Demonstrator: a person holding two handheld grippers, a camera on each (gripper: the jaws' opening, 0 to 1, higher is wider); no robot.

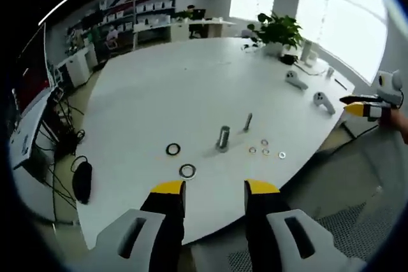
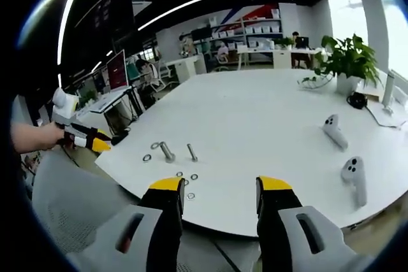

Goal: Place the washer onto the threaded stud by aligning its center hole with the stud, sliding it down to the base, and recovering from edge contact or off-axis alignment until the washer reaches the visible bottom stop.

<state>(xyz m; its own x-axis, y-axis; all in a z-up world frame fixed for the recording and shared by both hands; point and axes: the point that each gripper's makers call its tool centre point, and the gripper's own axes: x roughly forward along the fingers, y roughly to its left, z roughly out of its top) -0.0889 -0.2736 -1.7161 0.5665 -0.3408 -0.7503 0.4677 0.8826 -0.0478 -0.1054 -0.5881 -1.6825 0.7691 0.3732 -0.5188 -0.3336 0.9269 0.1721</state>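
In the left gripper view, the left hand-held gripper (image 1: 215,189) hangs just off the near edge of the white counter (image 1: 191,87), its yellow-tipped jaws spread apart and pinching nothing. A silvery washer (image 1: 187,171) lies flat on the counter just inside that edge, a little beyond the left jaw tip and not touching it. A dark ring (image 1: 173,150) lies slightly farther in. Past them the wide threaded stud (image 1: 222,138) stands upright, and a thinner bolt (image 1: 248,121) stands just beyond it. Four small washers (image 1: 265,148) are scattered near the stud's base. Two white controllers (image 1: 324,101) lie toward the counter's far right edge, close to a potted plant (image 1: 278,32). In the right gripper view, the right hand-held gripper (image 2: 220,190) is also spread and empty, held near the counter's edge, with small washers lying just beyond its left jaw tip. There the left hand-held gripper appears at the far left, held by a hand (image 2: 46,135), off the counter.
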